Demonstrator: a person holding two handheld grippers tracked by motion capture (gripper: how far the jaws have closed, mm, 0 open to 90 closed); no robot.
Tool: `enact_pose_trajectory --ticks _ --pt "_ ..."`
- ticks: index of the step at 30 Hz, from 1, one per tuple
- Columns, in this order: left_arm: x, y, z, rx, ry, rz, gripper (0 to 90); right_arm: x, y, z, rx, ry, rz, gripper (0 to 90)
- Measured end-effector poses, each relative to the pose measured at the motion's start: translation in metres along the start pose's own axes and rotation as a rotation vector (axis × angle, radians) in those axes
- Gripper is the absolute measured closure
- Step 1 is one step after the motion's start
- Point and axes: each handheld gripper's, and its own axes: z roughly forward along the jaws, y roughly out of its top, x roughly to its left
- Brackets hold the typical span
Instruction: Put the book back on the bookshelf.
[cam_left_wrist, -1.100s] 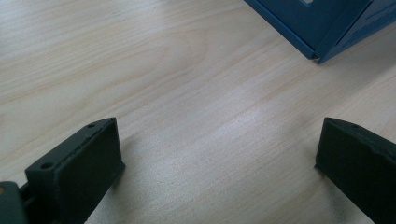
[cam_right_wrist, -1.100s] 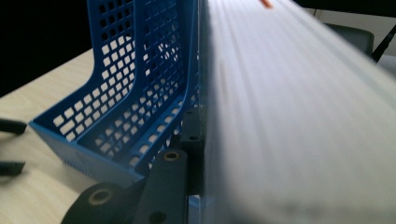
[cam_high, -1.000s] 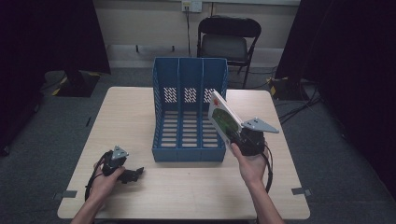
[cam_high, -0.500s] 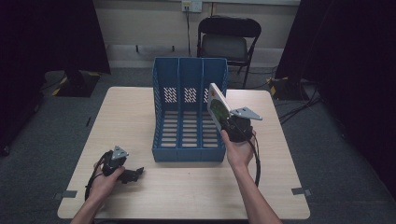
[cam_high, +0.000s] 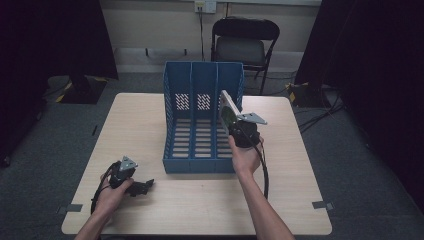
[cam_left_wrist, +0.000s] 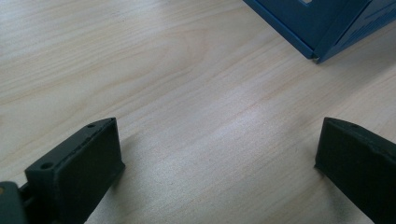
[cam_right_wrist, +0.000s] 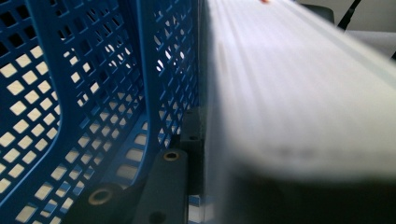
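At the rack's (cam_high: 202, 120) right slot, my right gripper (cam_high: 234, 125) has brought the clamped book (cam_high: 227, 111) closer; left gripper (cam_high: 142, 187) fingers wide, empty.

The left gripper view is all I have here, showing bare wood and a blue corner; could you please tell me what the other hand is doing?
Observer: The right gripper holds a book at the blue file rack's right-hand slot.
Operator: Is the book upright?
Observer: No, it tilts, its top leaning left over the rack.
Operator: And my gripper?
Observer: The left gripper rests open on the table, apart from the rack.
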Motion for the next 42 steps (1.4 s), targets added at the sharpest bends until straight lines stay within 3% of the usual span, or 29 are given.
enact_pose_trajectory --ticks 8,19,26,38,42 --pt "0.0 0.0 0.0 -0.005 -0.004 -0.004 0.0 0.003 -0.003 0.014 -0.004 -0.02 0.047 76.5" --pt "0.0 0.0 0.001 -0.006 -0.008 -0.009 0.0 0.009 -0.008 0.029 0.014 -0.023 0.047 76.5" --pt "0.0 0.0 0.0 -0.004 -0.005 -0.001 0.0 0.009 -0.01 0.024 0.038 -0.036 0.026 76.4" --pt "0.0 0.0 0.001 -0.005 -0.008 -0.006 0.0 -0.003 -0.03 0.022 0.08 -0.035 0.066 76.3" --pt "0.0 0.0 0.001 -0.006 -0.008 -0.008 0.0 0.001 -0.03 0.021 0.089 -0.034 0.025 76.3"
